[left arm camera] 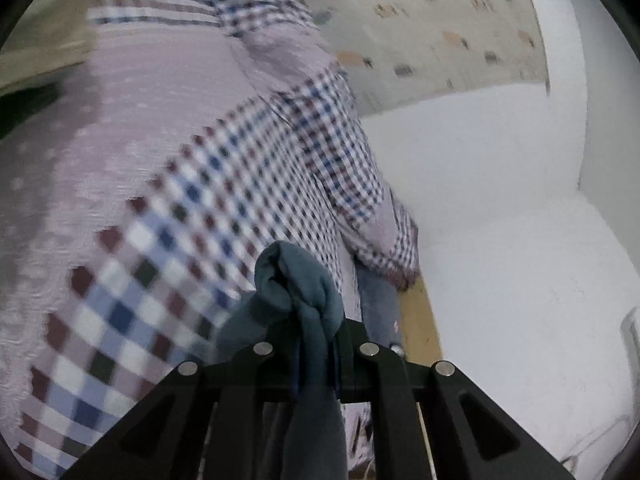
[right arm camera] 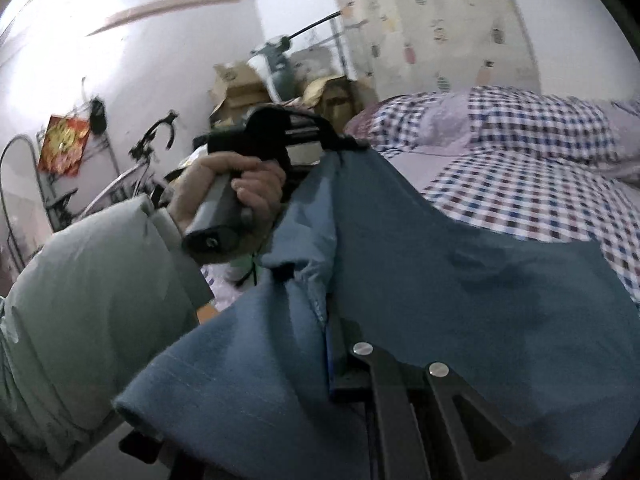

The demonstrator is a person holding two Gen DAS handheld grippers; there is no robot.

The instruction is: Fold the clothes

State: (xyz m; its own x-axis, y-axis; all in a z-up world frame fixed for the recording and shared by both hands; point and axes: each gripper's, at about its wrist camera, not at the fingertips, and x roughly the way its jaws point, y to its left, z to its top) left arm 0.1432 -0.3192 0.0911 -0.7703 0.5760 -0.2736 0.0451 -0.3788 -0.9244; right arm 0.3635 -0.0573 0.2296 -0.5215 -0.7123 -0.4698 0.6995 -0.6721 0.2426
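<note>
A teal-blue garment [right arm camera: 440, 280] hangs in the air between both grippers, above a bed. My left gripper [left arm camera: 316, 344] is shut on a bunched fold of the teal garment [left arm camera: 296, 280], which sticks up between its black fingers. My right gripper [right arm camera: 332, 356] is shut on another part of the same cloth, and the fabric drapes over and hides its left finger. In the right wrist view the left gripper [right arm camera: 344, 142] shows at the far end of the stretched cloth, with a hand [right arm camera: 236, 188] in a pale green sleeve [right arm camera: 92, 280] around its handle.
A checked and pink quilt [left arm camera: 160, 180] covers the bed [right arm camera: 540, 168] under the garment. A white wall [left arm camera: 500, 200] and a patterned curtain [left arm camera: 420, 20] lie to the right. Cardboard boxes [right arm camera: 240, 88] and a bicycle [right arm camera: 136, 168] stand by the far wall.
</note>
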